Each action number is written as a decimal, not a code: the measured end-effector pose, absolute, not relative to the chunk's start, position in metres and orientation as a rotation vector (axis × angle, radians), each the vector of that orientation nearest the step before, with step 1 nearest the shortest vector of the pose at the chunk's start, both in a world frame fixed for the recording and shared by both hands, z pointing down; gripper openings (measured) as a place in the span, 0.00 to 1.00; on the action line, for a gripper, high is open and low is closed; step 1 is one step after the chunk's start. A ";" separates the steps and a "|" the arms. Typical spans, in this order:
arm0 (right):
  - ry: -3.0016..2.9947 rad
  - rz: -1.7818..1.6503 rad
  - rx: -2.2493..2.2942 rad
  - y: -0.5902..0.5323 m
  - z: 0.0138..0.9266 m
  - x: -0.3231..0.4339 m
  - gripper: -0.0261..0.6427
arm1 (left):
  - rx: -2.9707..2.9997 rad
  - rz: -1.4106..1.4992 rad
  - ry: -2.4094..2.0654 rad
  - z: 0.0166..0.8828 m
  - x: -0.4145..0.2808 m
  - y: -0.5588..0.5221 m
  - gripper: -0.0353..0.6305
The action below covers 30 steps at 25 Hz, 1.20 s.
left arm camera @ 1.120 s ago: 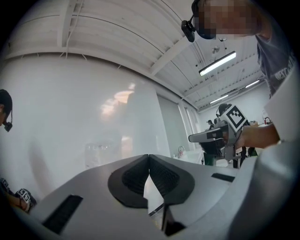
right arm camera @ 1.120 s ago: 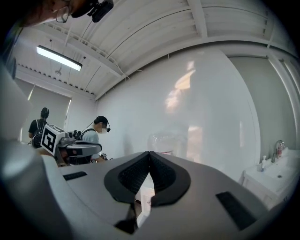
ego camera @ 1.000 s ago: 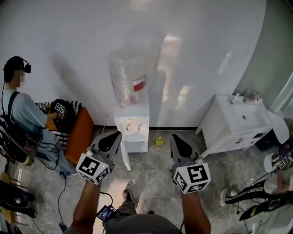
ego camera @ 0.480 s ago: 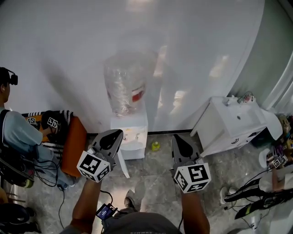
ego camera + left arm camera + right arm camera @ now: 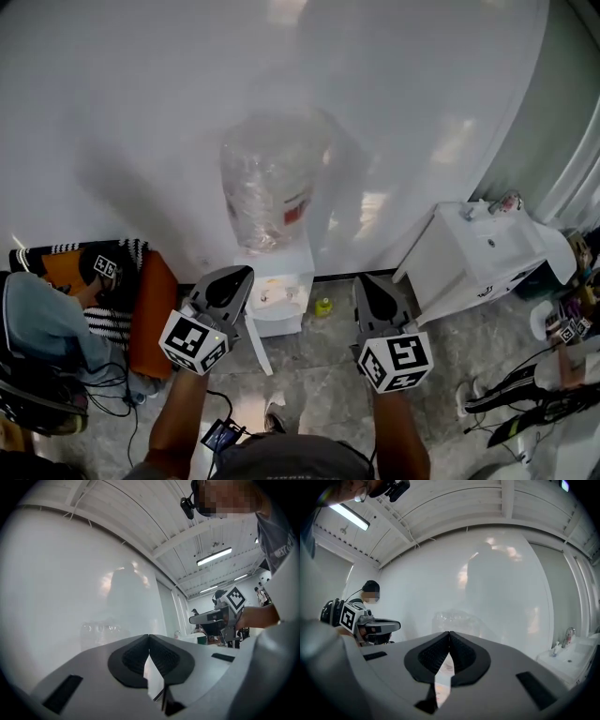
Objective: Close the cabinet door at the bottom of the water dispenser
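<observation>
Meanwhile, only the framing has shifted: the white water dispenser with clear bottle (image 5: 279,291) is now centred between left gripper (image 5: 234,275) and right gripper (image 5: 364,281) (both pinched together, empty); its white cabinet door (image 5: 260,342) is still swung out, untouched, so the approach is judged pending

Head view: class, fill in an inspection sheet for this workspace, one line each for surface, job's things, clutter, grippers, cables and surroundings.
Surface: grey stone floor.
Job's things: water dispenser against the wall; its bottom door stands open.
Clutter: small yellow-green thing on the floor beside the dispenser.
Grippers: left gripper and right gripper both shut, empty, not touching the door.
Cables: black cables on the floor, left.
Surroundings: white sink cabinet right; seated person left.
</observation>
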State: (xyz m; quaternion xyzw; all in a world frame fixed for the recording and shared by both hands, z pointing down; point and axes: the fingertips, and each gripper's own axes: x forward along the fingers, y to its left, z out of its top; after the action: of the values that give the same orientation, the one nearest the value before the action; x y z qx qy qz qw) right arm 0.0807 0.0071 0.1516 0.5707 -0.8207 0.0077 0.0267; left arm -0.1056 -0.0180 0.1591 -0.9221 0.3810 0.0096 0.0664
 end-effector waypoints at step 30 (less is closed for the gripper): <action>-2.679 0.107 1.478 -0.130 0.189 0.039 0.08 | -2.654 -0.084 1.520 0.192 -0.169 -0.094 0.08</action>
State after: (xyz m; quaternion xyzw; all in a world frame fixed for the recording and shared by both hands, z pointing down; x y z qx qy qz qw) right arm 0.0387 -0.1299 0.1893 0.4825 -0.8743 0.0350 0.0399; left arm -0.1687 -0.0937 0.1921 -0.8667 0.4964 -0.0273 0.0410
